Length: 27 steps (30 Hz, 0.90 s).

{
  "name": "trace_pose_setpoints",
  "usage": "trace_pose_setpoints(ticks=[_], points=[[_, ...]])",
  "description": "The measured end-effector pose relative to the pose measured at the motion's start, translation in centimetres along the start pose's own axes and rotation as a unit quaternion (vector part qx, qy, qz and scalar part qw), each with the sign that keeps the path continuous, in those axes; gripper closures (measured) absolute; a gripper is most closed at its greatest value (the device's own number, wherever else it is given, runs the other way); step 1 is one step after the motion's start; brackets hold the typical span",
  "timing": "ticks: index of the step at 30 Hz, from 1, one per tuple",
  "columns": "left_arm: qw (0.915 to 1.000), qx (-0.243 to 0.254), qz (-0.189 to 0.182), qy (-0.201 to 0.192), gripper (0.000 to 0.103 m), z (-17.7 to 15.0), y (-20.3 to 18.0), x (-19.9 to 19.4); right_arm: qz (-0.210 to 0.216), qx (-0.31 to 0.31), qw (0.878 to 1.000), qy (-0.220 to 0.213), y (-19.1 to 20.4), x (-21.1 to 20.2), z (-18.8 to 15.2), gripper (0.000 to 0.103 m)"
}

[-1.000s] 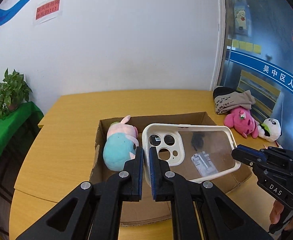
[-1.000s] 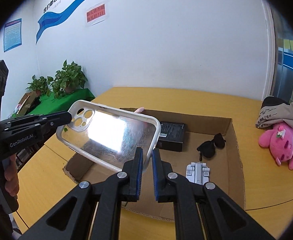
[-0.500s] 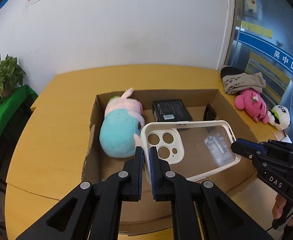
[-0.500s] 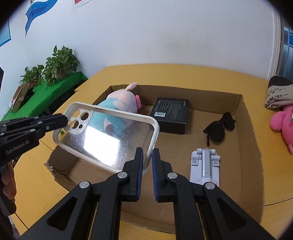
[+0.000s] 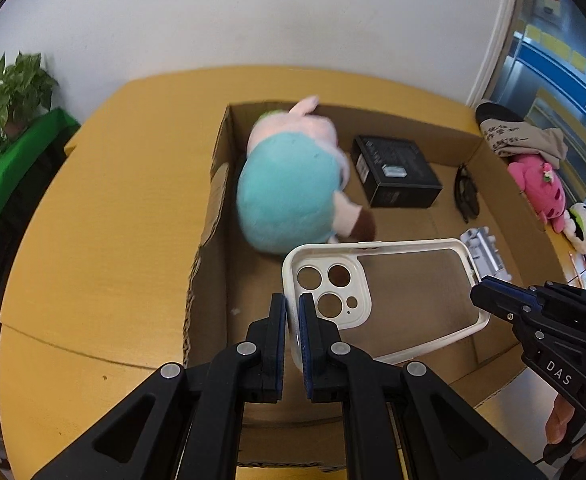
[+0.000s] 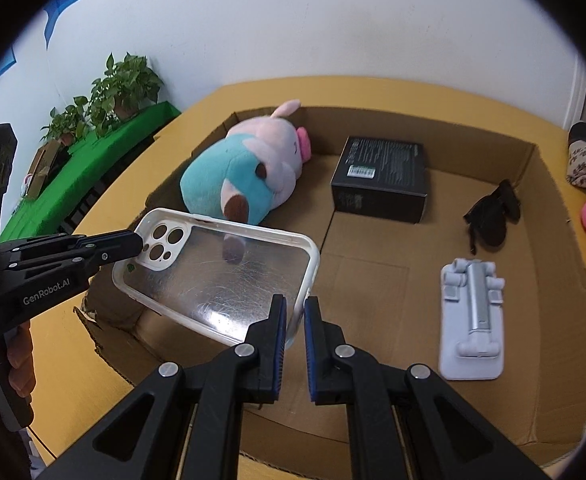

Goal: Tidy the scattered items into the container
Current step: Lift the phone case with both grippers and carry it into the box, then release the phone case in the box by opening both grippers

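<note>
A clear phone case (image 5: pixel 405 292) with a white rim is held flat over the open cardboard box (image 5: pixel 209 216). My left gripper (image 5: pixel 291 304) is shut on its camera-hole end. My right gripper (image 6: pixel 294 312) is shut on its opposite end; the case also shows in the right wrist view (image 6: pixel 221 276). The right gripper also shows in the left wrist view (image 5: pixel 489 292), and the left gripper in the right wrist view (image 6: pixel 133 240). Inside the box lie a blue-and-pink plush pig (image 5: pixel 293 188), a black box (image 5: pixel 393 170), black sunglasses (image 6: pixel 491 216) and a grey phone stand (image 6: pixel 473 320).
The box sits on a round yellow table (image 5: pixel 105 220). A pink plush (image 5: pixel 541 184), a panda plush (image 5: pixel 583 228) and a folded cloth (image 5: pixel 521 136) lie on the table right of the box. Potted plants (image 6: pixel 121 88) stand on a green shelf at left.
Both grippers have lowered the phone case and tilted down toward the near part of the box. Their grips are unchanged.
</note>
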<state>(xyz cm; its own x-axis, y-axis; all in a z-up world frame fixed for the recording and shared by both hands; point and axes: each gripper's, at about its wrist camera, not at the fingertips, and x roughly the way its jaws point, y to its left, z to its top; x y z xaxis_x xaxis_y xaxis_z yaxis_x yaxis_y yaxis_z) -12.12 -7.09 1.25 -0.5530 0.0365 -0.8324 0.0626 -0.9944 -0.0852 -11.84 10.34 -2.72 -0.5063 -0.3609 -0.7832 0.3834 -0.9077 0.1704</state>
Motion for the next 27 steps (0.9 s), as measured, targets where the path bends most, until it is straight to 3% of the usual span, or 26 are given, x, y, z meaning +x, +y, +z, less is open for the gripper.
trace_pose_setpoints(ticks=[6,14,21,25,27], points=[[0.9978,0.033,0.034,0.046,0.097,-0.3,-0.6,2.8,0.001,0.013,0.999,0.051,-0.2,3.0,-0.3,0.095],[0.9896,0.040,0.063,0.123,0.098,-0.7,0.0,7.1,0.004,0.030,0.991,0.131,-0.3,6.6,-0.5,0.096],[0.9852,0.055,0.081,0.140,0.098,-0.2,-0.6,7.9,0.003,0.029,0.988,0.153,-0.4,7.6,-0.9,0.095],[0.9873,0.050,0.077,0.130,0.098,-0.3,-0.5,7.5,0.003,0.011,0.989,0.145,-0.1,7.2,-1.0,0.090],[0.9889,0.045,0.075,0.120,0.095,-0.5,-0.4,7.0,-0.004,0.005,0.992,0.126,-0.2,6.5,-1.1,0.069]])
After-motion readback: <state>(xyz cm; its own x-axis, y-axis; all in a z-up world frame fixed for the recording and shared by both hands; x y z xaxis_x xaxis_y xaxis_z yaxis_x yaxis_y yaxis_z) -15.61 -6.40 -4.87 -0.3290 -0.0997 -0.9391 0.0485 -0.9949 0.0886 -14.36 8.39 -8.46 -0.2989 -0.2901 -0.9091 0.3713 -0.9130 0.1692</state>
